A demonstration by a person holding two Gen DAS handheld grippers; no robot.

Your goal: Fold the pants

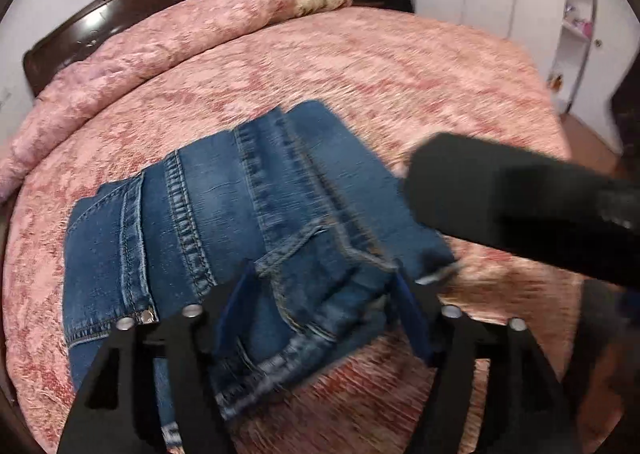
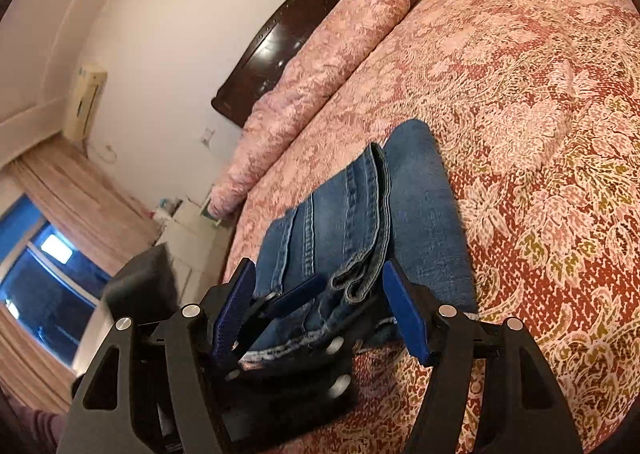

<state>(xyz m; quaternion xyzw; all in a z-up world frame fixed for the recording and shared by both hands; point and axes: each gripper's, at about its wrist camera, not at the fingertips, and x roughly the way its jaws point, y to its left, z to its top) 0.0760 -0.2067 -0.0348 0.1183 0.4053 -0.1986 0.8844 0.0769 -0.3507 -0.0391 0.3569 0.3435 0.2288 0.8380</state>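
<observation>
Now folded jeans (image 1: 224, 222) on bedspread (image 1: 360, 66)

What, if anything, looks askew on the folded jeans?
The folded jeans lie compact on the pink bedspread, but the hem ends on top are bunched and slanted, not flush with the fold's edge.
</observation>
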